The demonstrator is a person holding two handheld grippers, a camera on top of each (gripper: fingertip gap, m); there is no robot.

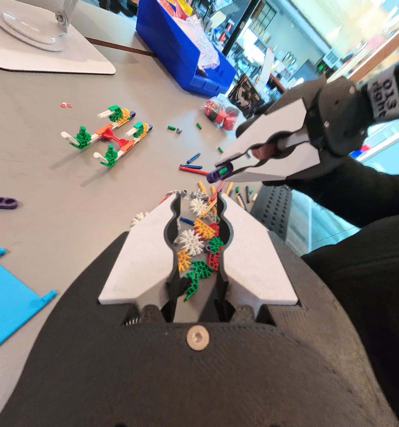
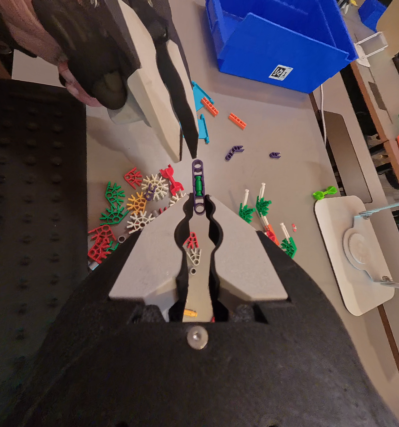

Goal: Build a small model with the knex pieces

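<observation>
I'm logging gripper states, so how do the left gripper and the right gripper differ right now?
The right gripper is shut on a purple link with a green rod clipped in it; the left gripper is open and holds nothing. The left gripper hovers over a pile of loose connectors; the right gripper is raised above the table. Both have grey fingers and black bodies.

Left gripper [image 1: 197, 196] hangs above a pile of connector pieces [image 1: 199, 242], jaws apart, nothing gripped. Right gripper [image 1: 221, 171] at 2 o'clock – pinching a purple link [image 1: 214, 176] with a green rod [image 1: 223, 171] in it. Built model [image 1: 106, 136] at 11 o'clock, blue bin [image 1: 182, 48] at 12.
</observation>
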